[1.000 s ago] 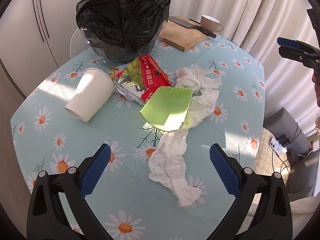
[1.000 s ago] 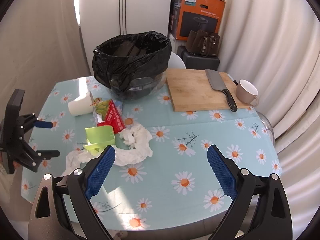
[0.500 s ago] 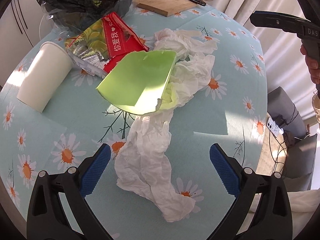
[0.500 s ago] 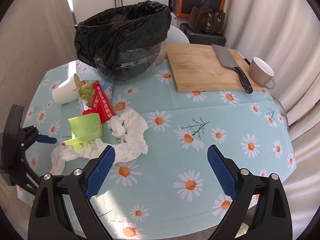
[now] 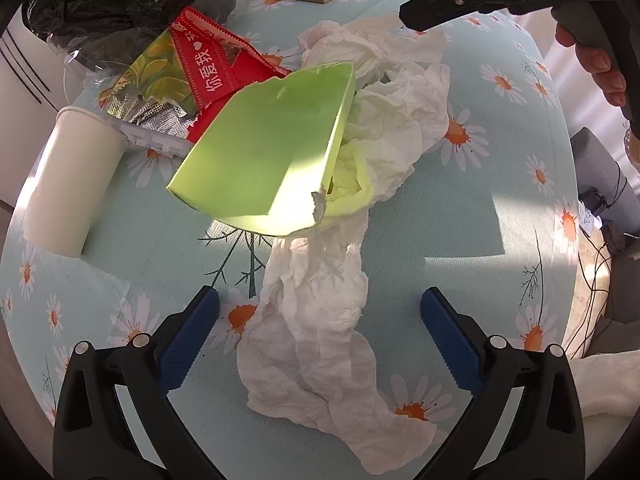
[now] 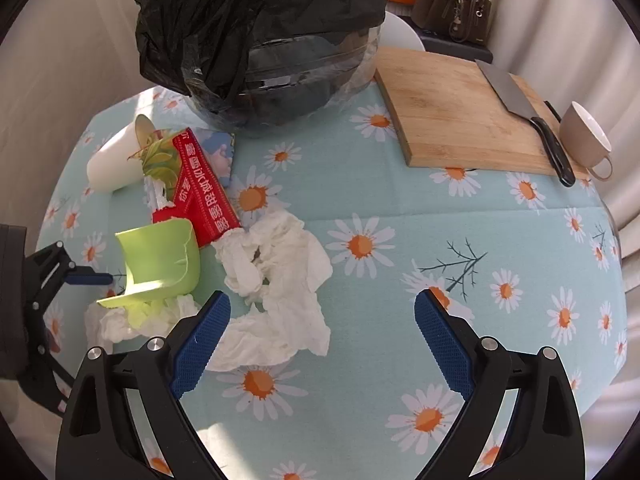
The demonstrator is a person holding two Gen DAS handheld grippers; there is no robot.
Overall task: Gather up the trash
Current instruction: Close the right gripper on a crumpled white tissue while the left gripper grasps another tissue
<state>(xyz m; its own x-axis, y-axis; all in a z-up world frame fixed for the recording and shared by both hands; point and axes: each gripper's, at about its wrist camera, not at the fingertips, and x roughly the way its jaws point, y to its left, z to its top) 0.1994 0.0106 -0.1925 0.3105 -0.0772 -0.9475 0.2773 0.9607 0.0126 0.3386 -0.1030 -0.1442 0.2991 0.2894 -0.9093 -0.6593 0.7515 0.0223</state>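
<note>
my left gripper (image 5: pixel 320 320) has dropped closer, jaws apart astride the tissue (image 5: pixel 320 344) just below the green box (image 5: pixel 272 152). my right gripper (image 6: pixel 322 328), also apart, has neared the tissue's far end.

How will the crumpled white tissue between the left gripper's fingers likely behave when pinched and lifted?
The crumpled tissue looks thin and wrinkled, so it is probably floppy and very light. Its far end runs under the green carton piece, so lifting may drag or tip that piece. The left gripper stands open around it.
</note>
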